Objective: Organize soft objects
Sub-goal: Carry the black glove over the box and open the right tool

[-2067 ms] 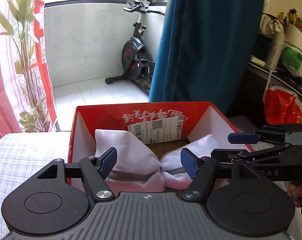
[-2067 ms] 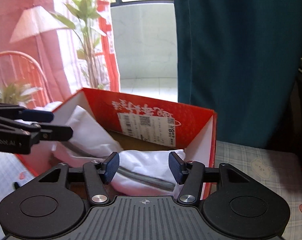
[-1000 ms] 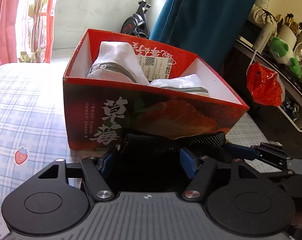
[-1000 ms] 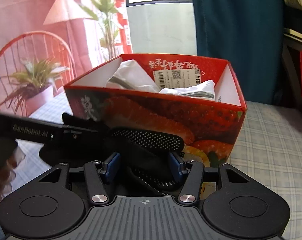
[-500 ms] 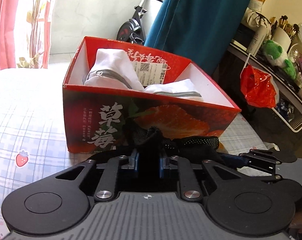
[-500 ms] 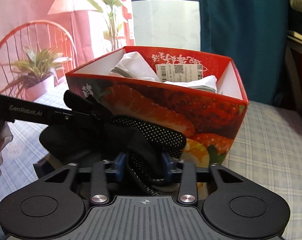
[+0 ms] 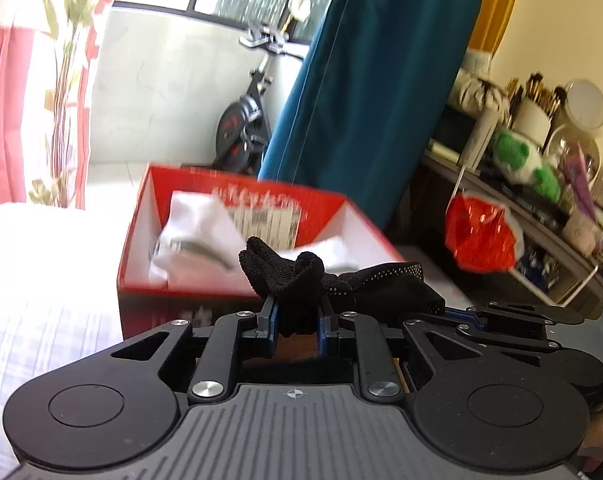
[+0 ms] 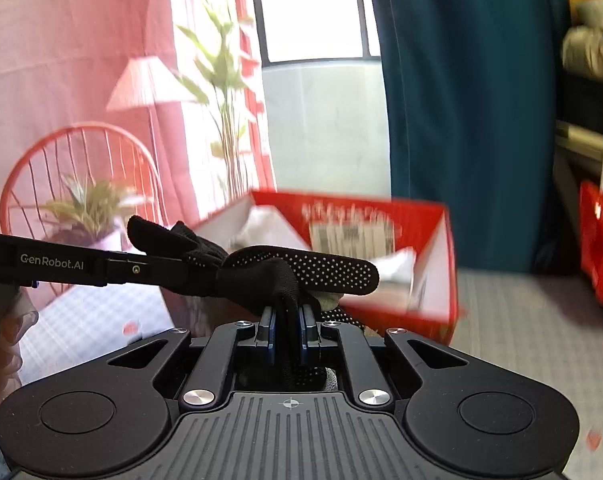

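Left wrist view: the left gripper (image 7: pixel 295 322) is pinching one bunched end of a black knitted sock with white grip dots (image 7: pixel 301 276), its blue pads pressed against the fabric. The sock hangs in the air in front of the red cardboard box printed with strawberries (image 7: pixel 237 292), just short of its near wall. Taking an end in each gripper probably keeps the limp cloth stretched (a single pinch would let it droop). White folded socks with grey bands (image 7: pixel 197 232) already lie inside the box.

Right wrist view: the right gripper (image 8: pixel 288 330) is clamped on the sock's other end, the dotted sole (image 8: pixel 321 272) spread flat above its fingers. The left gripper comes in from the left edge, gripping the far end. The box (image 8: pixel 441 264) sits beyond on a checked cloth (image 8: pixel 521 300), likely the drop-off spot.
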Available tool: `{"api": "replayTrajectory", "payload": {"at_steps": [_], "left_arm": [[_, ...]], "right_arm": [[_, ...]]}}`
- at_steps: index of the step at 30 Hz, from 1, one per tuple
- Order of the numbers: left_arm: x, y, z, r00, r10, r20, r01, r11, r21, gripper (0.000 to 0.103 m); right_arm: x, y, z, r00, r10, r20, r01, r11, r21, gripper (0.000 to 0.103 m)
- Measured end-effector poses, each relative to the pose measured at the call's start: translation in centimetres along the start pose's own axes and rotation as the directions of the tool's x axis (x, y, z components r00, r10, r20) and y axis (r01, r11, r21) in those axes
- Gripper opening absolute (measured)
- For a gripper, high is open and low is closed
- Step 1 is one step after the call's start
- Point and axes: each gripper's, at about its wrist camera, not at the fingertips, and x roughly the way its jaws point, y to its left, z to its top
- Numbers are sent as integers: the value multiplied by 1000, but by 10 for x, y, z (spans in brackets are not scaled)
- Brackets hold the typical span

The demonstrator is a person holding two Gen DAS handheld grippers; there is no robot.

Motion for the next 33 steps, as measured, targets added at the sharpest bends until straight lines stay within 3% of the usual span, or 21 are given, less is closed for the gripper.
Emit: {"api": "replayTrajectory", "payload": {"at_steps": [9, 16, 25, 33], "left_arm": [[-1, -5, 41, 996, 15, 91, -15, 1000, -1, 20], [30, 3, 71, 995, 46, 92, -47, 999, 1, 20], [101, 27, 93, 995, 99, 21, -99, 995, -20, 20], [164, 54, 92, 986, 97, -133, -113, 986, -119, 24]], "right_arm": [[6, 4, 53, 997, -7, 81, 15, 996, -88, 10], [41, -10, 82, 997, -6, 72, 14, 994, -110, 10], [119, -39, 99, 1000, -3, -23, 0, 990, -140, 10], [185, -68, 97, 986, 16, -165, -29, 996, -79, 11]]}}
